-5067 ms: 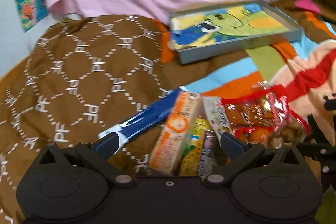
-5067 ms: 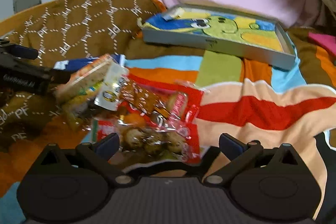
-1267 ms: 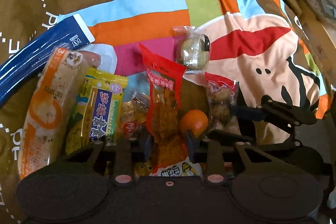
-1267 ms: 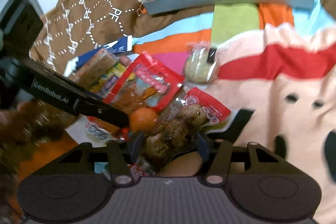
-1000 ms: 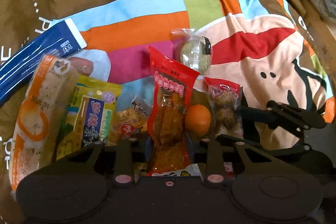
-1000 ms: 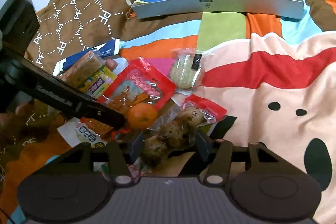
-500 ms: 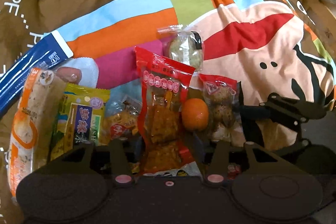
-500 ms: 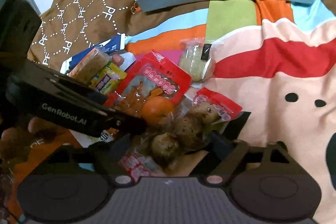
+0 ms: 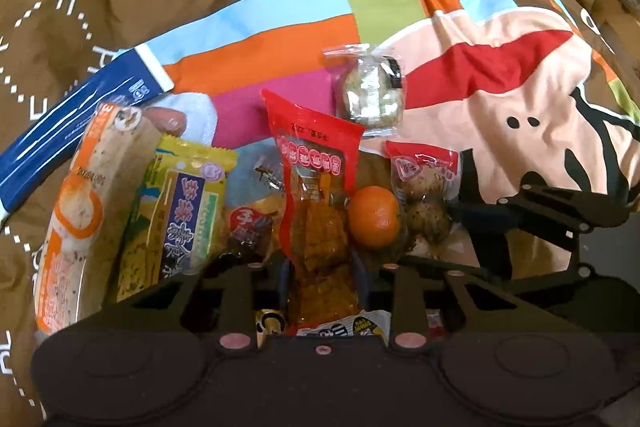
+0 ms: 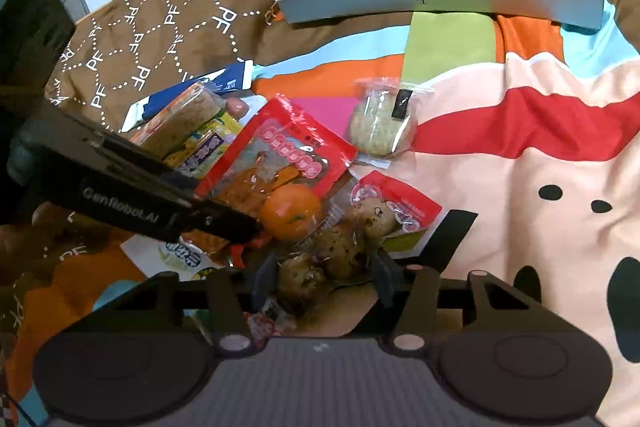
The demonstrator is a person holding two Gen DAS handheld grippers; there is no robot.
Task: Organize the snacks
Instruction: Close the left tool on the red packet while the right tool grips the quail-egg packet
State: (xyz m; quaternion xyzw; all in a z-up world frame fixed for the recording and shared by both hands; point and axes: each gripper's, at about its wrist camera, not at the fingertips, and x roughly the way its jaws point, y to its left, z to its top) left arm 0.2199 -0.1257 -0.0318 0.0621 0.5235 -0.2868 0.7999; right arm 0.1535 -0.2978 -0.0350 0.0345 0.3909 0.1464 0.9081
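Note:
In the left wrist view a red packet of orange-brown pieces point(image 9: 314, 219) lies lengthwise between the fingers of my left gripper point(image 9: 321, 271); the jaws are closing and the pads press its sides. An orange point(image 9: 374, 219) rests just right of it. In the right wrist view a clear packet of speckled eggs with a red top point(image 10: 336, 247) sits between the fingers of my right gripper point(image 10: 322, 277), whose jaws are closing onto it. The left gripper's arm point(image 10: 160, 203) reaches in from the left, beside the orange point(image 10: 291, 213).
A yellow packet point(image 9: 180, 219), an orange-and-white bar point(image 9: 80, 219) and a blue packet point(image 9: 72, 119) lie to the left on a colourful blanket point(image 9: 500, 131). A wrapped round biscuit point(image 9: 374, 91) lies beyond. A shallow grey box with a green cartoon point(image 10: 440, 3) stands at the back.
Half a second ago both pairs of jaws stood wider around their packets; now both have narrowed onto them. The snacks lie where they did a second ago.

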